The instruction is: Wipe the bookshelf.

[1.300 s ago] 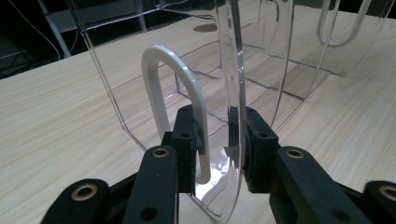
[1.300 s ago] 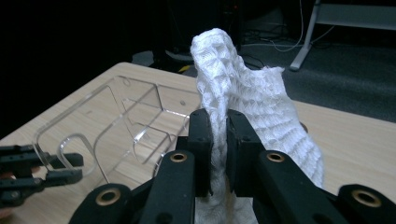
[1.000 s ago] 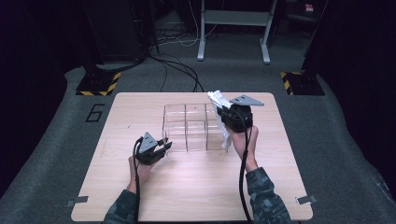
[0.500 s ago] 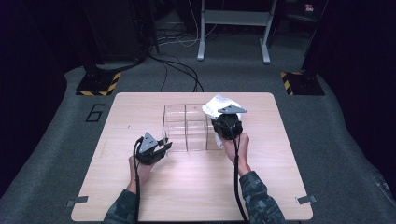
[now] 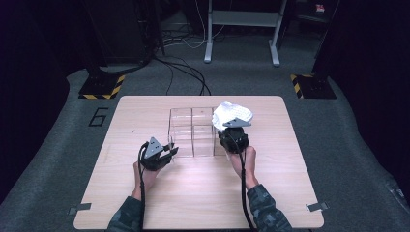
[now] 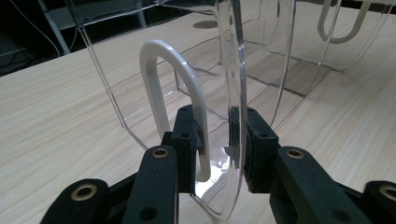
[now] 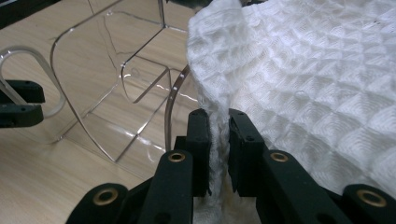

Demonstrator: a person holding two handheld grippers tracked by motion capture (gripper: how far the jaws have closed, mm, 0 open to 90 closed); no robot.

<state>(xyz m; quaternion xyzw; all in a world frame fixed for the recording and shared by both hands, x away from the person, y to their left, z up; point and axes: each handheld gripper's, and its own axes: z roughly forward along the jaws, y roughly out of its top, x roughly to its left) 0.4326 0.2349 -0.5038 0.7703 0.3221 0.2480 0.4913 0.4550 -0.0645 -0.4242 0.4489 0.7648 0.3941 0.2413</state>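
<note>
left claw [image 6: 215, 140]: pinching clear acrylic divider box's [image 5: 193, 131] front wall, steadying it on desk [image 5: 145, 203] | right claw [image 7: 218, 154]: pinching white waffle-weave cloth [image 7: 317, 88], poised over right compartment for stowing

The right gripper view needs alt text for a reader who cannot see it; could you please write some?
Two black fingers of the right gripper pinch a fold of white waffle-weave cloth, which spreads across the upper right. To the left, a clear plastic organizer stands on the wooden table.

White waffle-weave cloth [image 7: 317, 88], clear organizer [image 5: 193, 130]
</note>
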